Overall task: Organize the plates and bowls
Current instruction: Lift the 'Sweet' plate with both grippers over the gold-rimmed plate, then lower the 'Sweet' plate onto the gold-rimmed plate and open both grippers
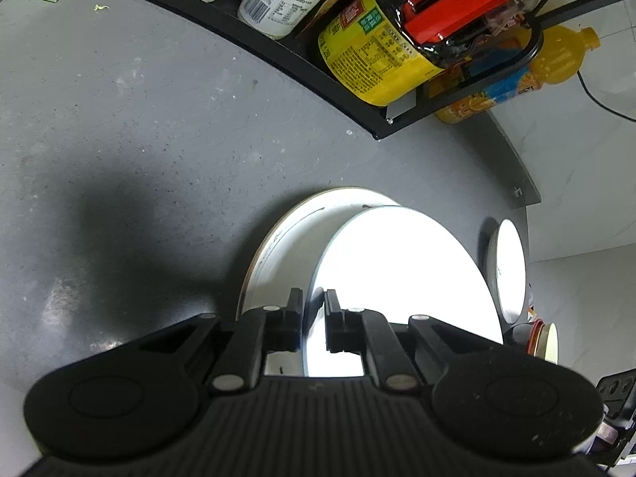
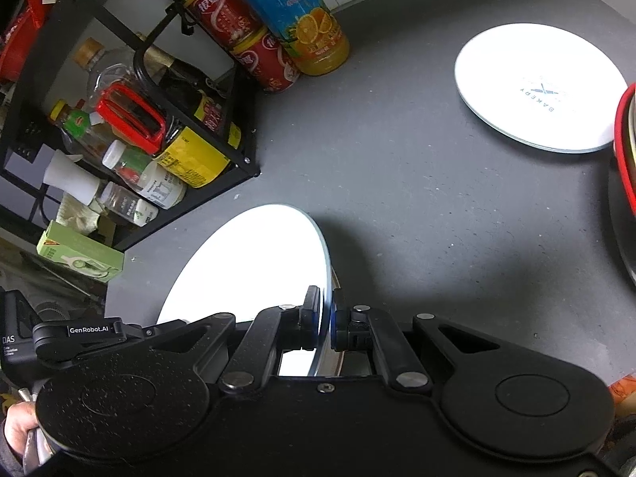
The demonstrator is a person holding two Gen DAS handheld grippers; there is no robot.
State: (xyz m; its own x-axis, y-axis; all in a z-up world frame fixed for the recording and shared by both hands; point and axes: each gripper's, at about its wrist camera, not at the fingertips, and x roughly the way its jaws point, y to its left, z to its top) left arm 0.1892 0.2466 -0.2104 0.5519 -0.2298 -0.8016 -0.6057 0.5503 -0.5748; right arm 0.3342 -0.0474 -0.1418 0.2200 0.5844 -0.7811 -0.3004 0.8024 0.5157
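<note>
The left gripper (image 1: 314, 320) has its jaws clamped on the near rim of a white plate (image 1: 401, 290), which is tilted so that its bright face fills the middle of the left wrist view. Behind this plate and partly hidden by it sits a second, larger plate (image 1: 286, 246) with a thin brownish rim; whether the two touch cannot be told. The right gripper (image 2: 326, 318) has its jaws pressed together on the right edge of the held white plate (image 2: 254, 266), so both grippers grip it from opposite sides above the grey surface (image 2: 417, 206). Well apart, at the far right of the surface, another white plate (image 2: 536, 87) lies flat with faint lettering on it, touching nothing but the surface. A red-rimmed object (image 2: 624, 139) cuts in at the right edge of that view. At the back left stands a black wire rack (image 2: 234, 119) crowded with bottles, among them a yellow-labelled jar (image 1: 369, 63). An orange juice bottle (image 2: 302, 20) stands just beside the rack. A green box (image 2: 79, 254) lies near the rack's left end.
</note>
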